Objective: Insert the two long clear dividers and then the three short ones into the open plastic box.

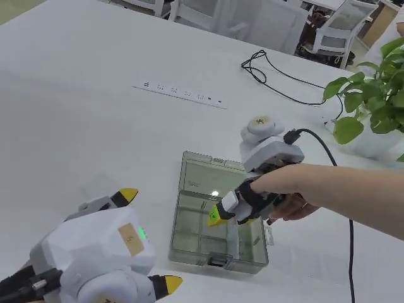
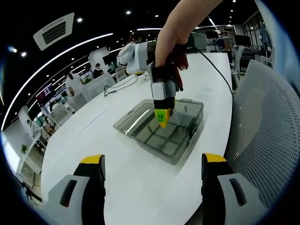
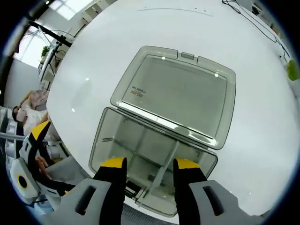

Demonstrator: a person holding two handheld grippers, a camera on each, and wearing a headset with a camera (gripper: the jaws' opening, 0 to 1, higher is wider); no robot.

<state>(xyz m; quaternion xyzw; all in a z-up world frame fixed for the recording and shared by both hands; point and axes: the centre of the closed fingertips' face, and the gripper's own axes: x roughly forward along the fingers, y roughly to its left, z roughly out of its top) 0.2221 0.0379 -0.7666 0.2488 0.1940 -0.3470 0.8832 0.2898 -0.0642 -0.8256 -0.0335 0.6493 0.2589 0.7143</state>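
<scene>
White with yellow-tipped jaws, the left hand-held gripper [image 1: 148,239] [image 2: 150,161] hung nearest the person over the pale counter [image 1: 76,113], its jaws spread wide with nothing between them. Just beyond it the box [image 1: 189,257] [image 2: 174,153] [image 3: 100,140] sat flat on the counter. It was smoky grey, see-through plastic, rectangular with rounded corners and a small latch on its near wall. Its lid [image 1: 208,172] [image 3: 178,89] lay folded back flat on the far side, with small print in one corner. Inside the tray, thin clear dividers [image 3: 165,166] stood upright and crossed one another, cutting the floor into compartments; their exact number was hard to tell. The right hand-held gripper [image 1: 216,216] [image 2: 162,117] [image 3: 150,164], held in a hand [image 1: 284,189], pointed down into the tray. Its jaws were parted with a moderate gap, one divider running beneath it, and I could make out nothing clamped. Farther back lay a white power strip [image 1: 180,93], then a black cable [image 1: 278,79], and a green plant [image 1: 372,101] at the right edge.
</scene>
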